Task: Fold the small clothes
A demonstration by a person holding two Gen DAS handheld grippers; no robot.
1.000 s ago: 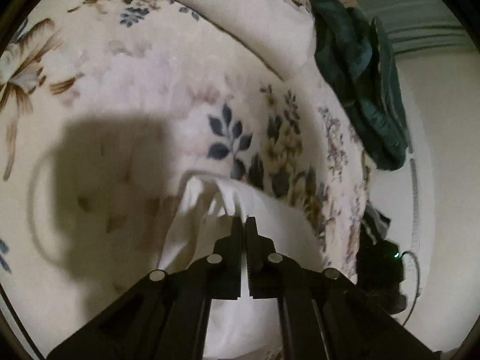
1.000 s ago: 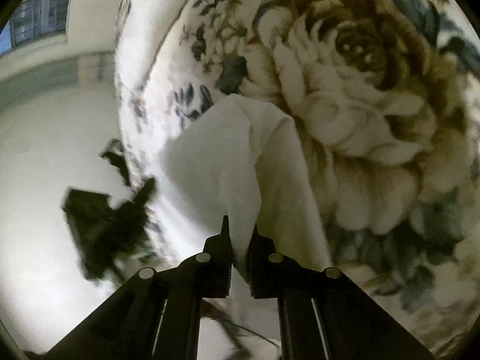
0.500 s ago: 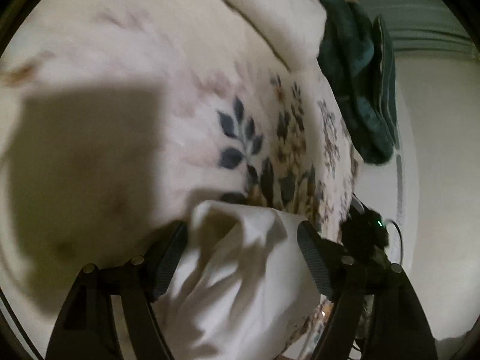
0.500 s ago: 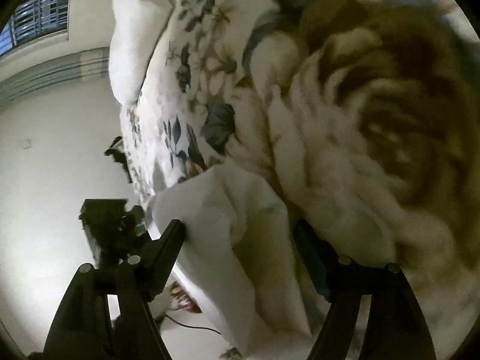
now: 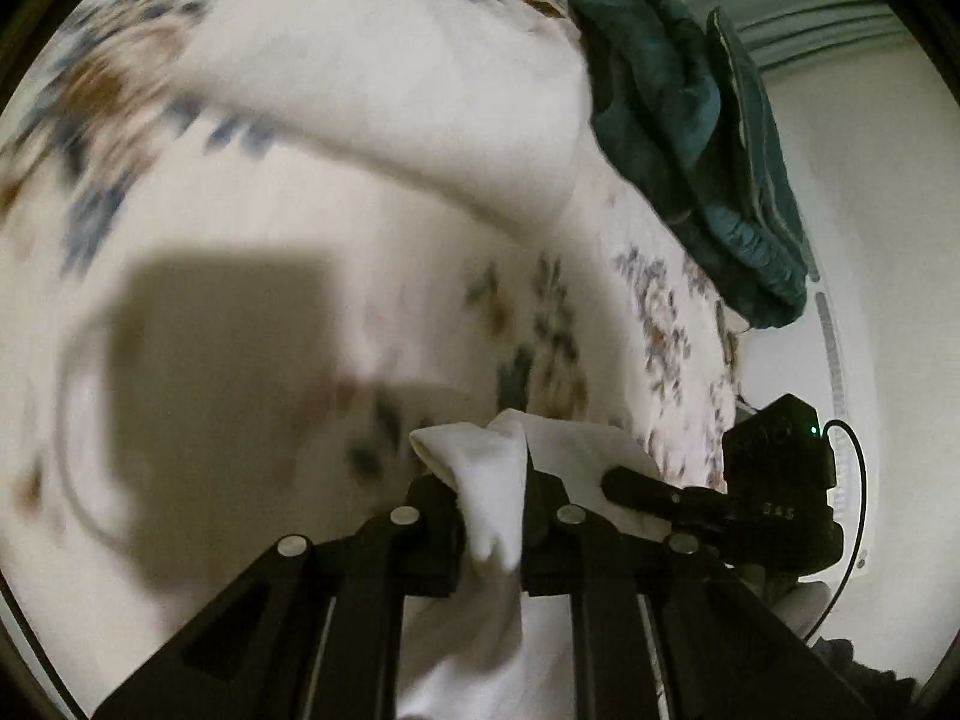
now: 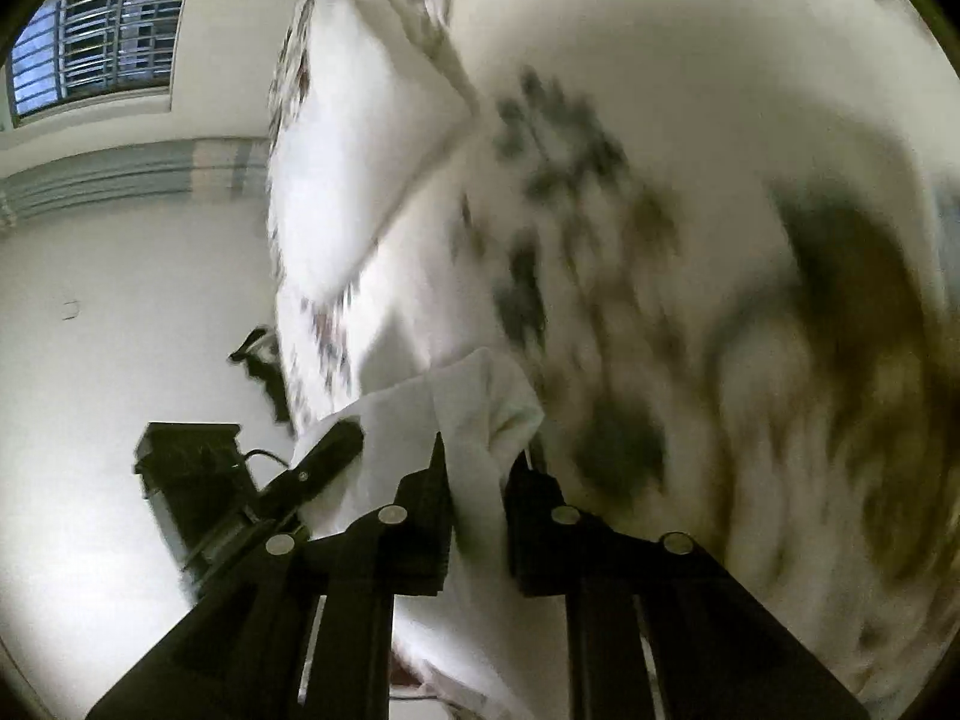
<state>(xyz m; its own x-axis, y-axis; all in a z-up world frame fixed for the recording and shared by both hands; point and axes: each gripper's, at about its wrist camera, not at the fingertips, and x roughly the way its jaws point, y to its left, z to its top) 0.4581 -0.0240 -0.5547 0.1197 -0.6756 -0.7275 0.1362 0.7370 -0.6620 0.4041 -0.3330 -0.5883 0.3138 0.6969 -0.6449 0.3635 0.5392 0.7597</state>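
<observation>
Clamping a bunched white cloth garment point(image 5: 498, 498) between its black fingers, the left gripper point(image 5: 493, 483) holds it above the cream floral bedspread point(image 5: 252, 276). The right gripper point(image 6: 477, 465) likewise pinches the same fabric point(image 6: 468, 420), with the left tool's finger close beside it. A white pillow point(image 5: 432, 90) lies ahead, and a crumpled teal blanket point(image 5: 690, 138) sits near the bed's edge. Only the right view shows the barred window point(image 6: 96, 24). Pale wall point(image 6: 108, 312) opens beyond the mattress edge.
</observation>
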